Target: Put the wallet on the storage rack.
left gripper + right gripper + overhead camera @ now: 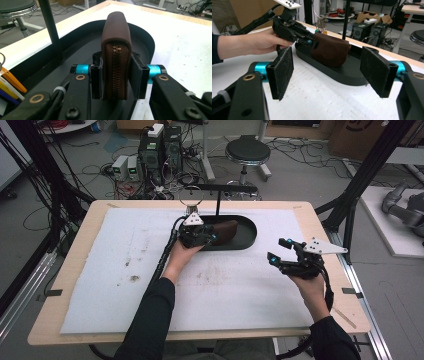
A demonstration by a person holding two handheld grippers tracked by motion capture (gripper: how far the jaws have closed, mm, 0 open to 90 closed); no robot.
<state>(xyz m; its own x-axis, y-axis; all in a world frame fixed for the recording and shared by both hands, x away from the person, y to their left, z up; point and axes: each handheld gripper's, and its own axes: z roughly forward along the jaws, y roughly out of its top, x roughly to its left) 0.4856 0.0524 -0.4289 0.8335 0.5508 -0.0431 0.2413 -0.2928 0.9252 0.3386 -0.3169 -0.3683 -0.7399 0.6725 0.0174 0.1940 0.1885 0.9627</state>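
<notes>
From my station I can make out no readable text, label, brand or number anywhere. A cardboard box (361, 135) at the far right carries a dark printed mark, but it is cut off and too blurred to read.

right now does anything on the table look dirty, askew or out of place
Only the white foam mat stands out: brownish stains and specks mark it left of centre. The brown zippered leather pouch stands upright on its edge in the black oval tray, clamped by the left gripper.
</notes>
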